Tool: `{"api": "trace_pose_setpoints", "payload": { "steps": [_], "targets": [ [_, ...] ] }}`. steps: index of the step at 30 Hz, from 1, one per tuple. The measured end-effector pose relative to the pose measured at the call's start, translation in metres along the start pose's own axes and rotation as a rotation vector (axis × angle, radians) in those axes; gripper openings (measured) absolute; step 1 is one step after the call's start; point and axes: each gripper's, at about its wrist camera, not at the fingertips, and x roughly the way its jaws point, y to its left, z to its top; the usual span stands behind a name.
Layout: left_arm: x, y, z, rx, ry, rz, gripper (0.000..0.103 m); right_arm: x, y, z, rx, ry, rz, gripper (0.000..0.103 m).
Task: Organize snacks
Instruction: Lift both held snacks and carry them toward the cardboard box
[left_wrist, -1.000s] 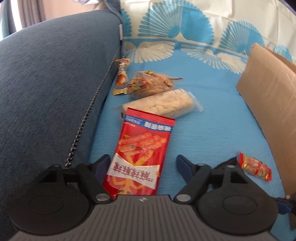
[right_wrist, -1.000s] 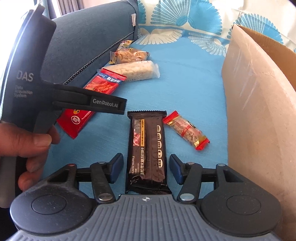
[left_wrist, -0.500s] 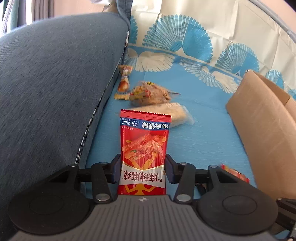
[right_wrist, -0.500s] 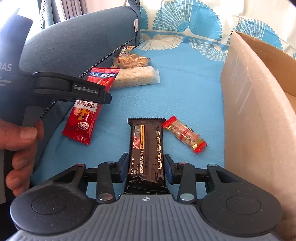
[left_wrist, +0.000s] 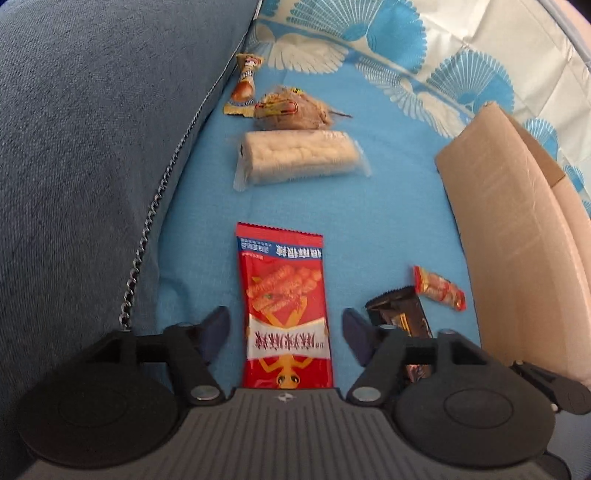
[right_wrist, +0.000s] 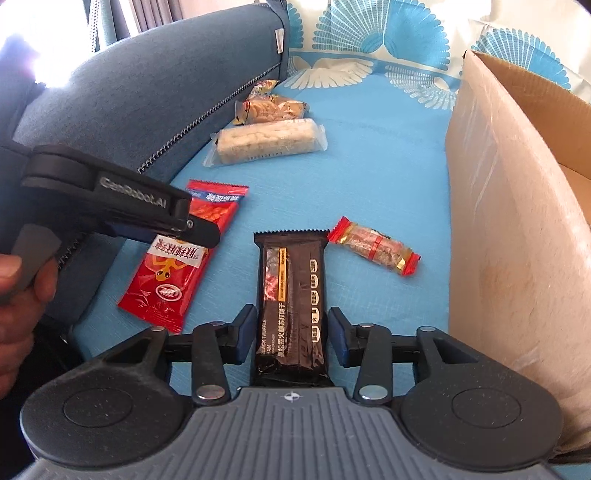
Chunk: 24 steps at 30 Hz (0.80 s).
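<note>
A red snack packet lies flat on the blue sofa cover between the jaws of my left gripper. The jaws are opening, with a clear gap on each side of the packet. In the right wrist view the left gripper hovers over the packet. A black chocolate bar lies lengthwise between the jaws of my right gripper. Those jaws are opening too, and the pads stand just off the bar's edges. A small red-wrapped candy lies to the right of the bar.
An open cardboard box stands along the right. Farther back lie a pale cracker roll, a clear bag of brown snacks and an orange sachet. A dark blue sofa cushion rises on the left. A hand holds the left gripper.
The left gripper closed on the red packet, raised it, then spread wide again, and the packet lies flat. The right jaws closed on the black bar and have eased slightly apart.
</note>
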Motion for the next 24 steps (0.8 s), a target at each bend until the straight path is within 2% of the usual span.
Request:
{"api": "trace_pose_setpoints", "payload": {
  "steps": [5, 11, 13, 17, 24],
  "targets": [
    [-0.001, -0.011, -0.006, 0.055, 0.010, 0.037, 0.076, 0.005, -0.002, -0.003, -0.011, 0.000, -0.009, 0.046],
    [0.008, -0.030, -0.009, 0.166, 0.033, 0.103, 0.076, 0.005, 0.000, -0.007, -0.052, -0.015, -0.017, 0.046],
    [0.010, -0.035, -0.012, 0.198, 0.031, 0.124, 0.075, 0.004, 0.002, -0.008, -0.075, -0.020, -0.027, 0.044],
    [0.009, -0.040, -0.016, 0.215, 0.001, 0.144, 0.054, 0.002, 0.003, -0.009, -0.085, -0.030, -0.039, 0.042],
    [-0.002, -0.037, -0.017, 0.184, -0.058, 0.108, 0.052, -0.010, 0.002, -0.009, -0.083, -0.067, -0.051, 0.041]
  ]
}}
